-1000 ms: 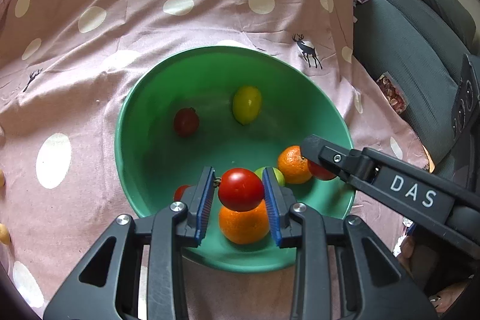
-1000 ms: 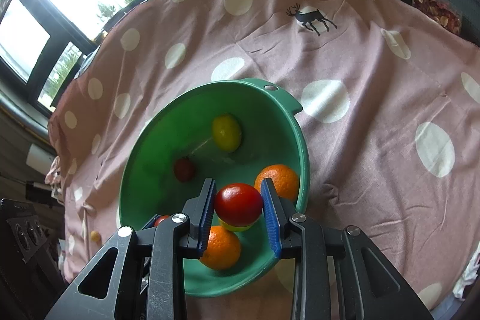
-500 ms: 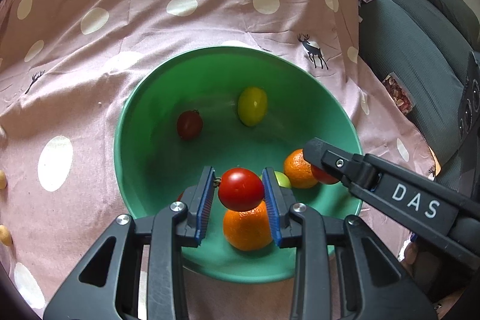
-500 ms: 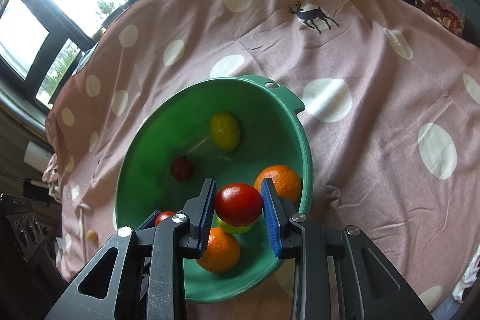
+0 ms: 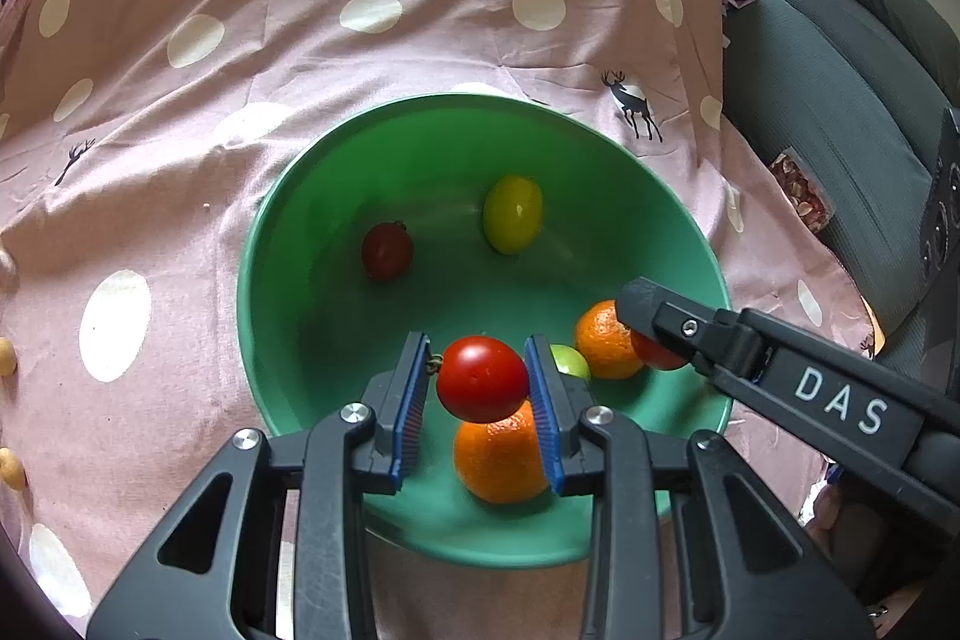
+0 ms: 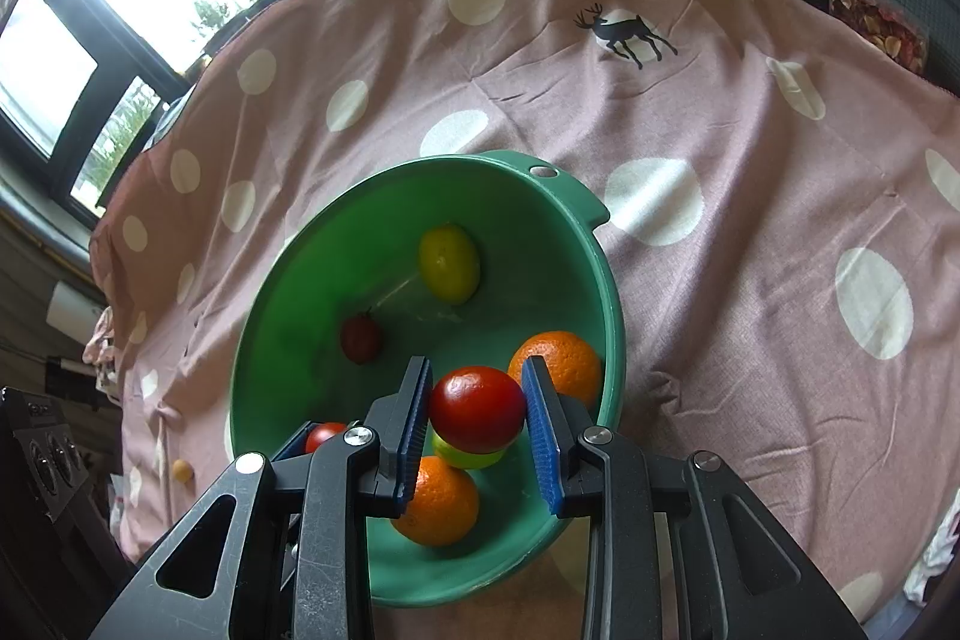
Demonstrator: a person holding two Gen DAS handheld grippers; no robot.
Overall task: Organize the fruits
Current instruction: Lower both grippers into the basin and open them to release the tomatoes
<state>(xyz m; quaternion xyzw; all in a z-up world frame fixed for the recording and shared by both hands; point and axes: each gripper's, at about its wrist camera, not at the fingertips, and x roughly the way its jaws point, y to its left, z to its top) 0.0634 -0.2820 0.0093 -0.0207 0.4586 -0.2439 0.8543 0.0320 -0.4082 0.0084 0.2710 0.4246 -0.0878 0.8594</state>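
Right now, in the left wrist view, my left gripper (image 5: 483,388) is clamped on a red tomato (image 5: 482,378), held above the near side of the green bowl (image 5: 270,244), over an orange (image 5: 501,454) that lies by the bowl's near rim. The tomato is round and smooth and sits between flat pads, so I judge it could squirt out if I squeeze harder or tilt. My right gripper (image 5: 657,340) reaches in from the right edge of the bowl with its own red tomato, close to a second orange (image 5: 603,340) and a green fruit (image 5: 570,361). If both hands let go together, the two tomatoes may roll into each other or knock the oranges. A dark red fruit (image 5: 387,250) and a yellow-green fruit (image 5: 513,214) lie toward the far side. Against the earlier frames, nothing has really changed: same grip, same spot over the bowl.

In the right wrist view, my right gripper (image 6: 477,418) pinches a red tomato (image 6: 477,407) above the bowl's near right side, over the green fruit (image 6: 468,454) and beside an orange (image 6: 555,361). The bowl (image 6: 576,196) sits on a wrinkled polka-dot cloth (image 6: 750,220) and looks tipped, so a dropped fruit may run downhill or bounce over the near rim. A small yellowish fruit (image 6: 181,470) lies out on the cloth beyond the bowl's left edge. Compared with earlier, this view matches too: the hold has not shifted.
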